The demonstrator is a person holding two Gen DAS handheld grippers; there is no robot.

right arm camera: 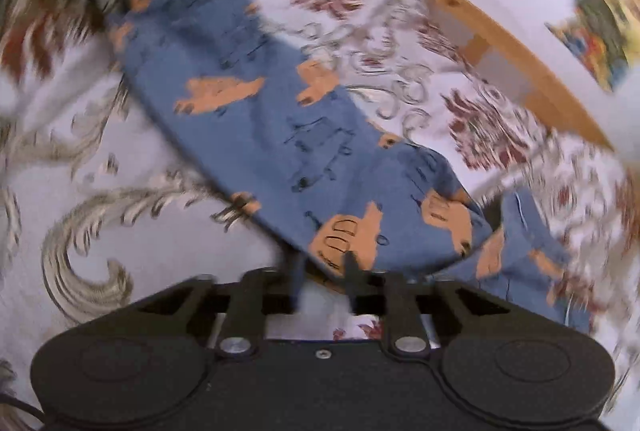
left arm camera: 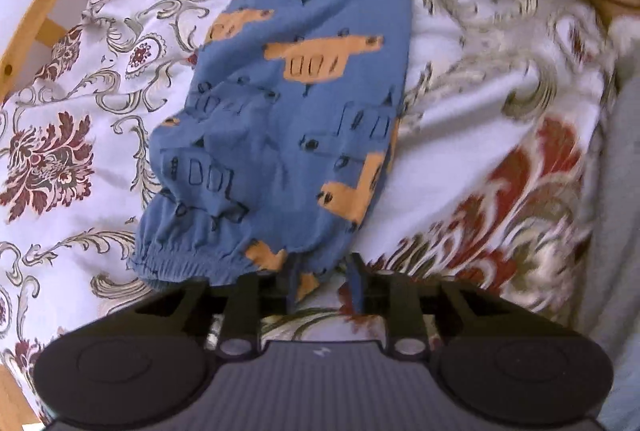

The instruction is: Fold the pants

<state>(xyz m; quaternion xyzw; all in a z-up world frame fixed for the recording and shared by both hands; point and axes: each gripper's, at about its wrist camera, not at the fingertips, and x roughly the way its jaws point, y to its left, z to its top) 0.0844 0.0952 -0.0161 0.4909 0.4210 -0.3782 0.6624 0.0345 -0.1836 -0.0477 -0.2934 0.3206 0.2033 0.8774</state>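
Left gripper has its jaws pinched on the cuffed end of the blue pants, which lie lengthwise on the floral bedspread. Right gripper pinches the opposite end (view blurred), evidently to keep the fabric taut for folding.

Probably a bedroom: floral bedspread, wooden bed frame.
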